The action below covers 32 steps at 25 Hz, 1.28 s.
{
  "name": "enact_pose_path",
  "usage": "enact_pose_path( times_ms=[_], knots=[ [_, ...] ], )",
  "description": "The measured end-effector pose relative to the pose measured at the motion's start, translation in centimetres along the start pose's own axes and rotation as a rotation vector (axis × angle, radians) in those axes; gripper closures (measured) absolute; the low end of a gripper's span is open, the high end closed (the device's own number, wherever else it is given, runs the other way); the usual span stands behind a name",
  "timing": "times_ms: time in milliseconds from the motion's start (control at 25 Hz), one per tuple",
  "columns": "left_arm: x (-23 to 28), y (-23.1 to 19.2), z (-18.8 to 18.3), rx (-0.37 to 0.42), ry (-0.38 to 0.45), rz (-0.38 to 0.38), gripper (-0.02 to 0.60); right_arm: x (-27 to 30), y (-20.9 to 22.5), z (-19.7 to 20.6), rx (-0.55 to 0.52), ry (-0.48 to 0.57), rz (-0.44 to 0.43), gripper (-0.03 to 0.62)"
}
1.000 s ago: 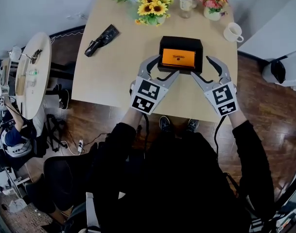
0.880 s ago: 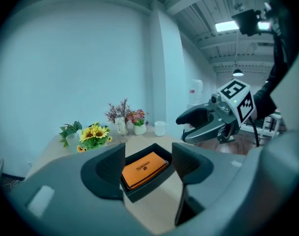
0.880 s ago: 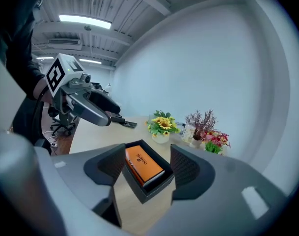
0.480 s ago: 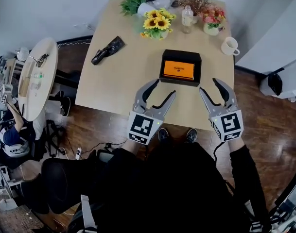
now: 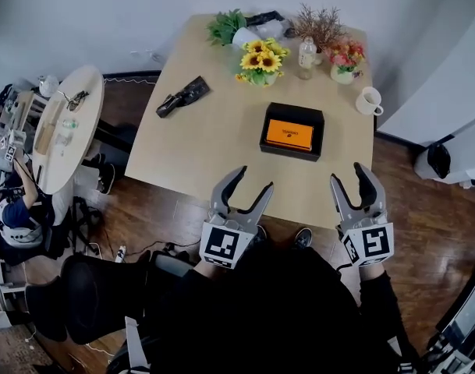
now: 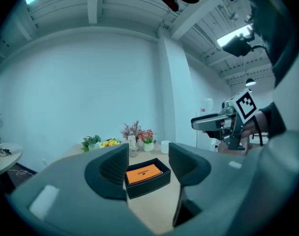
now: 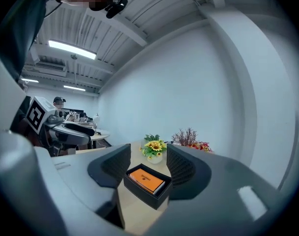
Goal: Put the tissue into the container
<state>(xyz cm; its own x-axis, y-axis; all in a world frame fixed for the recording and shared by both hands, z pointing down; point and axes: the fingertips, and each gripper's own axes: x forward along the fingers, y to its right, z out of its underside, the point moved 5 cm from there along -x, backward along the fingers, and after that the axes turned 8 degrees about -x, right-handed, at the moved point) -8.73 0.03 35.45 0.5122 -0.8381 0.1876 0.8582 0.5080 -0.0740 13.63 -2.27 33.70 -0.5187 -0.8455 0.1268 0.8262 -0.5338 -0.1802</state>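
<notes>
A black open container [image 5: 288, 152] stands on the wooden table [image 5: 214, 142], with an orange tissue pack [image 5: 290, 134] lying flat inside it. My left gripper [image 5: 253, 179] hovers at the table's near edge, well short of the box. My right gripper [image 5: 349, 174] hangs off that edge on the right. Both are open with nothing between the jaws, which have just been closing partway. In the left gripper view the box [image 6: 150, 185] and pack [image 6: 143, 173] sit ahead between the jaws. The right gripper view shows the box [image 7: 148, 194] and pack [image 7: 147, 179] the same way.
At the table's far end stand sunflowers [image 5: 260, 59], a clear bottle [image 5: 305, 53], pink flowers [image 5: 345, 59] and a white mug [image 5: 370, 100]. A black object [image 5: 182, 97] lies at the left edge. A round side table [image 5: 62, 127] stands further left.
Both grippers have pulled back from the sides of the container toward me and risen, now at the table's near edge. Their jaws stand narrower than a second ago.
</notes>
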Motion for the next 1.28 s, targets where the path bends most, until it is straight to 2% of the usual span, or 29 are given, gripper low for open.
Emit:
enact_pose_path(
  times_ms=[200, 560, 1280],
  knots=[
    [-1.0, 0.2, -0.5, -0.026, 0.054, -0.016, 0.344, -1.3, -0.5, 0.0, 0.012, 0.025, 0.037, 0.37],
    [-1.4, 0.7, 0.0, -0.05, 0.035, -0.004, 0.347, -1.2, -1.2, 0.0, 0.0, 0.022, 0.04, 0.407],
    [-1.1, 0.0, 0.8, -0.045, 0.007, -0.017, 0.347, -1.2, -1.4, 0.0, 0.003, 0.031, 0.059, 0.414]
  ],
)
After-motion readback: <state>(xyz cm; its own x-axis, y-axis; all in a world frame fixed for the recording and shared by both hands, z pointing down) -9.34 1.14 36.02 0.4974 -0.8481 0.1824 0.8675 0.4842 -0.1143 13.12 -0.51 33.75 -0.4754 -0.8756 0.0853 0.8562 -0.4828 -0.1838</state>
